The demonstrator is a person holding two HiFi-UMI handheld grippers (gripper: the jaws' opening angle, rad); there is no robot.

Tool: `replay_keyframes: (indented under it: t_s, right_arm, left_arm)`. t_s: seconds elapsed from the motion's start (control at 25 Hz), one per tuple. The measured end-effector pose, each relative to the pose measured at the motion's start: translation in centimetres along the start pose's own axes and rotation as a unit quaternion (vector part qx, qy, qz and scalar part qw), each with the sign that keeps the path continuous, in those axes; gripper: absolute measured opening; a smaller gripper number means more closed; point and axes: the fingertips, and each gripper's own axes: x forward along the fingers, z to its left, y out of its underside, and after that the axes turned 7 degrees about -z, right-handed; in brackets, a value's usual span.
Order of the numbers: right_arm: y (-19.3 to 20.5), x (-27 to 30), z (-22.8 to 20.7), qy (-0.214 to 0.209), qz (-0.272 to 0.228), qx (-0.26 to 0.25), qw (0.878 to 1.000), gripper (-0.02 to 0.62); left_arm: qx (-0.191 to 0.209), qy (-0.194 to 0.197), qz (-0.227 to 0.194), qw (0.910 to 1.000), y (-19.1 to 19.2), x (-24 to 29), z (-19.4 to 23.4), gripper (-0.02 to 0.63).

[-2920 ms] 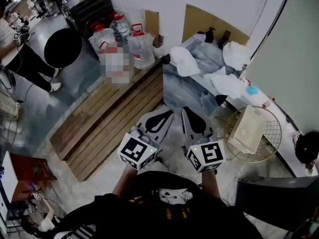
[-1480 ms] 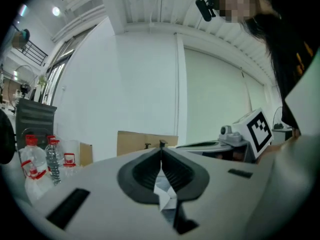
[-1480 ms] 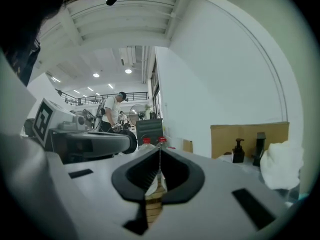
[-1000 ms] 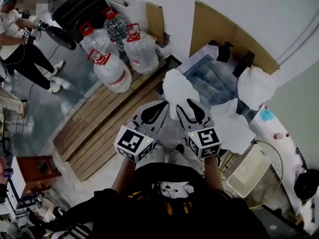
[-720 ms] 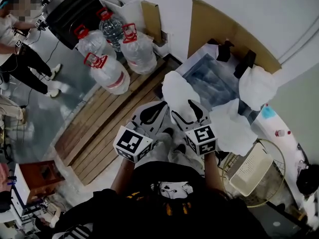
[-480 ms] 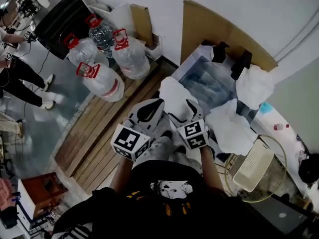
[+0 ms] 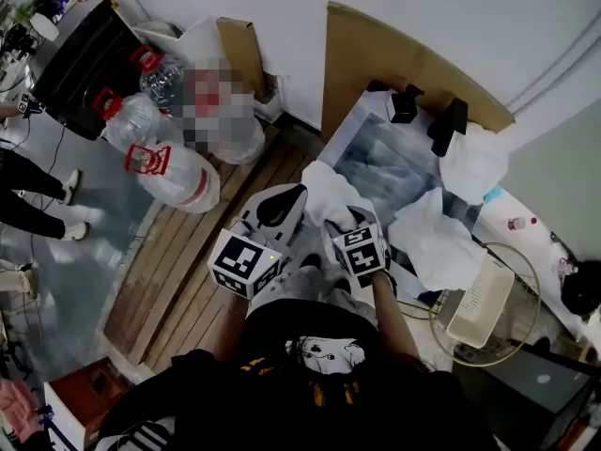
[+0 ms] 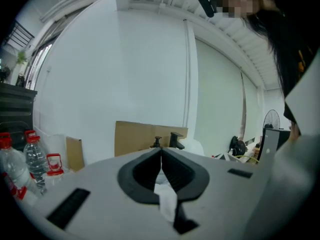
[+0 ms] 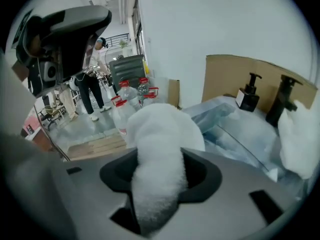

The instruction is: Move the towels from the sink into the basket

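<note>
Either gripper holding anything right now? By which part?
Right gripper: white towel, gripped by a bunched fold at its near end; jaws have just been closing on it. Left gripper: jaws together, a white scrap between them, hold unclear.

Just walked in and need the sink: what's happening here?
A person with a gripper in each hand is clearing towels off the sink. The right gripper's jaws have just been closing on a white towel at the sink's near edge; the left gripper's jaws are together on a scrap of white cloth. Two more towels wait beside the wire basket.
</note>
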Motion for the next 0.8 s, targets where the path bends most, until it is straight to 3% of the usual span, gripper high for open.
replay_keyframes:
  t_s: [0.08,0.2,0.44,0.8]
  right_arm:
    - [-0.7,-0.4,-0.7,0.012,-0.012,0.029,0.999,0.159]
    - [-1.8,-1.4,-2.2,0.039,-0.054,0.078,0.995,0.116]
    - [-4.6,-4.4,-4.2,0.080,-0.125,0.135,0.980,0.098]
    - [-9.4,-11.0,-5.2,0.121,-0.213,0.137,0.960,0.097]
  left_arm:
    - [-0.002,0.016,0.001,0.9999,0.2,0.5,0.3,0.008]
    - [-0.004,0.041,0.000,0.9991,0.3,1.6,0.4,0.008]
    - [-0.007,0.087,0.005,0.9962,0.9,3.4,0.3,0.008]
    - [-0.001,0.138,-0.001,0.9905,0.2,5.6,-1.8,0.008]
